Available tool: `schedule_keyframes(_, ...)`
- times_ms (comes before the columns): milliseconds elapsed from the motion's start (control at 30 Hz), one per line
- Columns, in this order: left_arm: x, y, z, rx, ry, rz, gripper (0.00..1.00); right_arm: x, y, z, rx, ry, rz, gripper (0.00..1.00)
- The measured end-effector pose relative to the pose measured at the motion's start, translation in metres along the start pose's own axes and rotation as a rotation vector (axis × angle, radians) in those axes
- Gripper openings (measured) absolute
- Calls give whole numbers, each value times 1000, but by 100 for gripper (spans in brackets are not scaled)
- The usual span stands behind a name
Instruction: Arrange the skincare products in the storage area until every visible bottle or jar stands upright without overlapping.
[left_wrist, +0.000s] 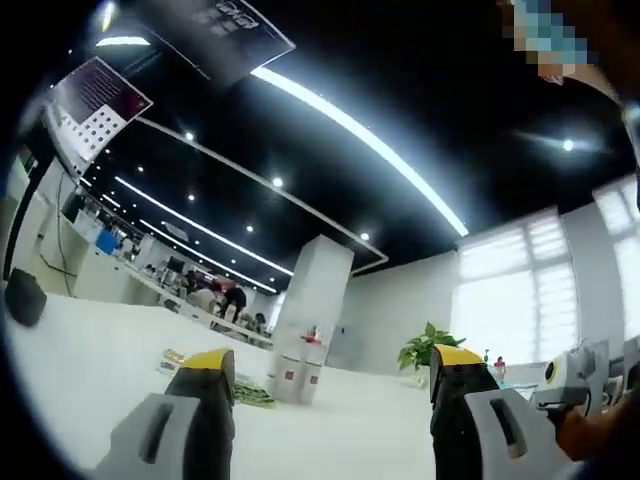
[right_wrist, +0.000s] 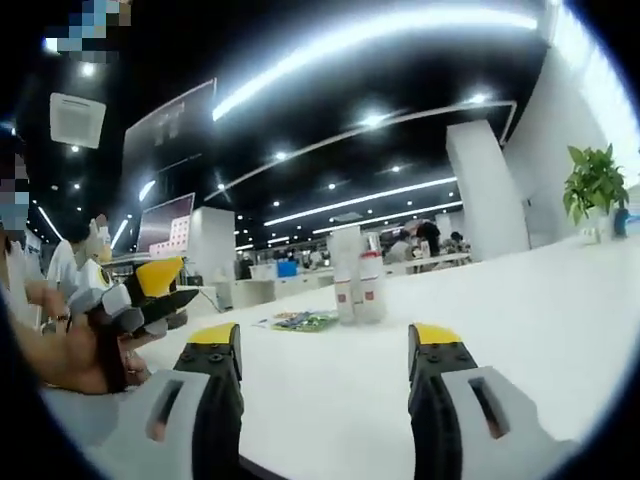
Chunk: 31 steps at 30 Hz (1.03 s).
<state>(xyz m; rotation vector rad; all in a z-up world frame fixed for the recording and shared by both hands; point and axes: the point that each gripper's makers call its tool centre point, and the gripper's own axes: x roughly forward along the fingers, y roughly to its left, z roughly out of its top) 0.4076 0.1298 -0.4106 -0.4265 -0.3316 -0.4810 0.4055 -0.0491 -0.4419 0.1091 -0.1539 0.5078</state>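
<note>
1. Skincare bottles (left_wrist: 297, 372) stand upright in a tight cluster, far out on the white bench (left_wrist: 90, 360); green packet (left_wrist: 250, 396) lies beside them.
2. Left gripper (left_wrist: 335, 380) and right gripper (right_wrist: 325, 345): both wide, empty.
3. Step: approach. Next move calls for reaching the cluster.

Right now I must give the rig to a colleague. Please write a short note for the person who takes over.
Left gripper: jaws open, empty, low over the white table.
Right gripper: jaws open, empty, also low over the table.
Bottles: a small white group with red marks, standing upright close together, far ahead of both grippers. A flat colourful packet lies beside them.
Done: nothing gripped yet.
Left: approach the bottles, check for overlap, space them upright.
</note>
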Motion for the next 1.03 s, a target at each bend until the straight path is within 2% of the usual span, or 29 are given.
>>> schedule_keyframes(33,-1,-7,-6,22,9,-29,83,-1,-2,4,-8,-11,3,70)
schedule_keyframes(133,-4,-11,-16,95,44,-53,82,-4,-4,5,-35,-19,-3,70)
schedule_keyframes(233,-4,-11,-14,105,38,-59,82,-6,-9,-1,-36,-8,-16,70)
schedule_keyframes(333,-5,-9,-15,95,36,-59,83,-8,-15,-1,-3,-29,-50,70)
schedule_keyframes(433,-7,-5,-17,110,41,-41,84,-4,-18,7,53,-47,-57,74)
schedule_keyframes(500,-9,-4,-17,123,44,-25,89,-5,-17,17,16,-98,-56,77)
schedule_keyframes(567,-12,-1,-17,130,47,4,95,-5,-11,11,2,-81,-43,83)
schedule_keyframes(600,-15,3,-16,159,47,27,100,-4,-9,10,-3,-79,-45,88)
schedule_keyframes(667,-16,7,-12,204,48,44,100,-5,-8,9,-22,-78,-46,91)
schedule_keyframes(700,-14,10,-6,196,32,51,100,-4,-8,12,-60,-100,-47,92)
schedule_keyframes(767,-13,14,-4,162,42,69,100,-2,-8,9,-38,-94,-49,95)
schedule_keyframes(867,-18,14,-11,236,52,59,100,-2,-10,6,-26,-81,-58,98)
schedule_keyframes(933,-23,21,-34,264,152,80,100,-3,-12,7,-37,-93,-65,98)
schedule_keyframes(1000,-24,25,-36,280,201,109,99,-3,-14,6,-30,-91,-72,98)
schedule_keyframes(1033,-21,25,-22,342,163,117,98,-2,-16,5,-16,-93,-76,98)
